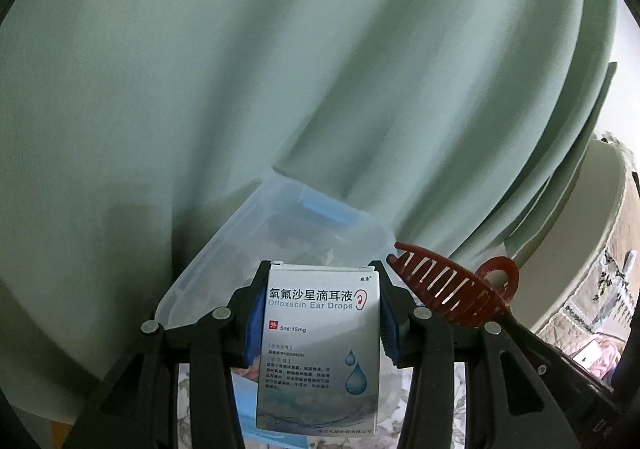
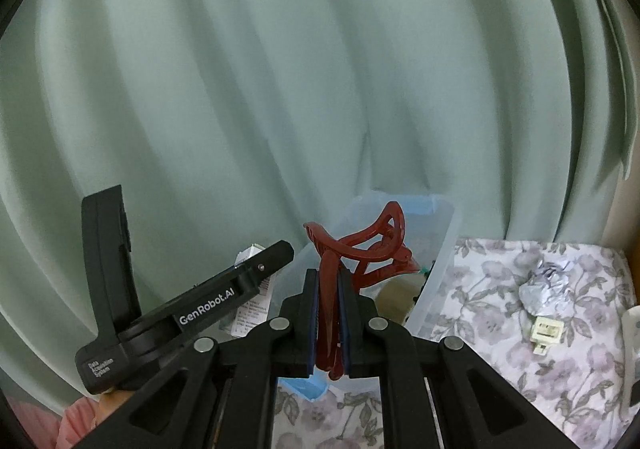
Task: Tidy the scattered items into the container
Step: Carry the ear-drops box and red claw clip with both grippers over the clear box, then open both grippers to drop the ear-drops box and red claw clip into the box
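My left gripper (image 1: 320,313) is shut on a white and grey ear drops box (image 1: 320,349), held upright just in front of the clear plastic container (image 1: 224,249) with blue latches. My right gripper (image 2: 329,313) is shut on a dark red hair claw clip (image 2: 360,245), held above the near side of the same container (image 2: 436,273). The clip also shows in the left wrist view (image 1: 452,285), to the right of the box. The left gripper body (image 2: 192,313) shows in the right wrist view, left of the clip. Some items lie inside the container, unclear.
A pale green curtain (image 2: 280,89) hangs close behind the container. On the floral cloth (image 2: 500,349) to the right lie a crumpled silver wrapper (image 2: 544,285) and a small cream plug-like piece (image 2: 546,333). A white round piece of furniture (image 1: 560,249) stands at the right.
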`<act>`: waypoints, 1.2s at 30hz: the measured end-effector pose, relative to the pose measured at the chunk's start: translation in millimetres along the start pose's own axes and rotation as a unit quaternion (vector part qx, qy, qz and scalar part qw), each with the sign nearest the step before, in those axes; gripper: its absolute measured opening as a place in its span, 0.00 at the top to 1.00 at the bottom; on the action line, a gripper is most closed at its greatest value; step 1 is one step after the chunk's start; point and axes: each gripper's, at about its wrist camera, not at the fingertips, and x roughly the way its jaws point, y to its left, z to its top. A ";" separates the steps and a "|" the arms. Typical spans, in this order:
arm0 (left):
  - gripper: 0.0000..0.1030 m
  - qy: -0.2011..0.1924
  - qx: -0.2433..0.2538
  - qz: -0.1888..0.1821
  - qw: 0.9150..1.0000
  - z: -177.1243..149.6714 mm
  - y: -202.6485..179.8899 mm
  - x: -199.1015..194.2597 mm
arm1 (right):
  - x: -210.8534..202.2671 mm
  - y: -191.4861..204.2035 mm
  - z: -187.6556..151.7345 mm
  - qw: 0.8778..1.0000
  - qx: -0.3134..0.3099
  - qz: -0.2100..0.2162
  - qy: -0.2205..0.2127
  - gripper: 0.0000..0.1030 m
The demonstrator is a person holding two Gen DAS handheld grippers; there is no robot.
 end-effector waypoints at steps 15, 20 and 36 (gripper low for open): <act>0.53 0.035 -0.018 0.014 0.999 -13.1 24.1 28.5 | 41.9 -5.0 -19.1 0.998 0.014 -0.001 0.069 0.90; 0.53 0.045 -0.019 0.016 0.999 -17.1 26.5 37.2 | 51.7 -8.2 -25.7 0.996 0.019 -0.002 0.087 0.90; 0.36 0.078 -0.021 0.023 0.996 -23.1 29.9 53.8 | 67.9 -20.8 -35.3 0.993 0.028 -0.002 0.112 0.87</act>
